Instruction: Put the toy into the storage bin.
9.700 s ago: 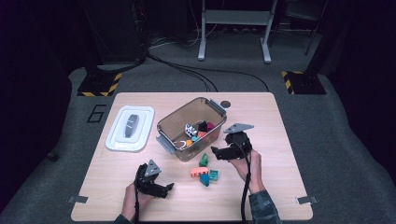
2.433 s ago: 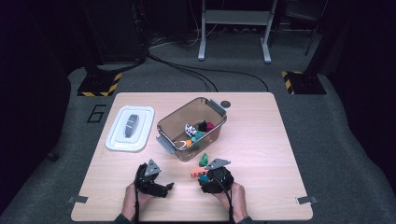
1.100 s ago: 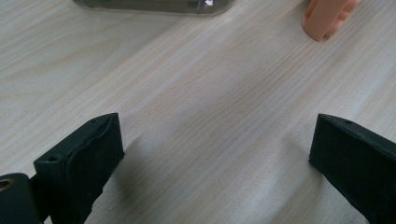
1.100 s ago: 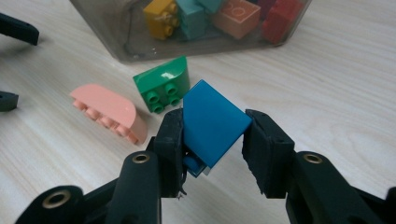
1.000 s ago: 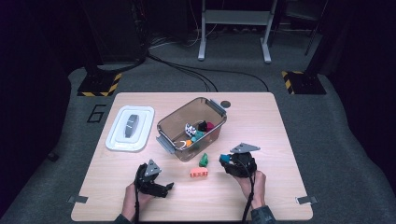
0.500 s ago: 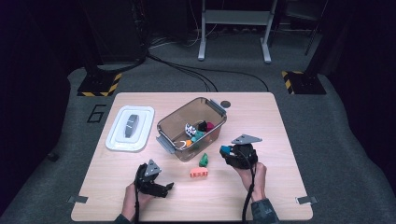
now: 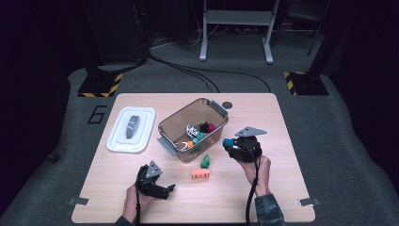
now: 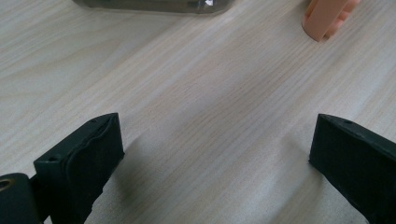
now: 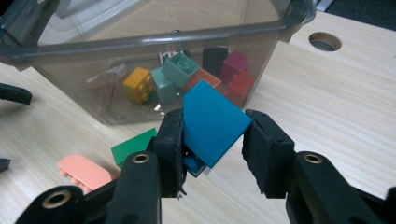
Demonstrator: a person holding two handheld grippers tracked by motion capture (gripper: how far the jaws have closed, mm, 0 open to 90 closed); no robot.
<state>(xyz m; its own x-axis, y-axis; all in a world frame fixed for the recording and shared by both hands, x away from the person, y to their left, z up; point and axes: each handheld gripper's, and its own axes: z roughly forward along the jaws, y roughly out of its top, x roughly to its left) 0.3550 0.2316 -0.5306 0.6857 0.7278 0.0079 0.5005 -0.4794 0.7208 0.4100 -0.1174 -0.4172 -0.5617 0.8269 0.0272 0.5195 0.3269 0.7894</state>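
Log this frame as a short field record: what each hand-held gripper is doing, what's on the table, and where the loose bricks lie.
right hand-held gripper: shut on blue brick, raised beside the bin
left hand-held gripper: open, nothing between the jaws, low over the table
bin: clear, open, several bricks inside
lid: on the table, left of the bin
loose bricks: green brick and pink brick, in front of the bin
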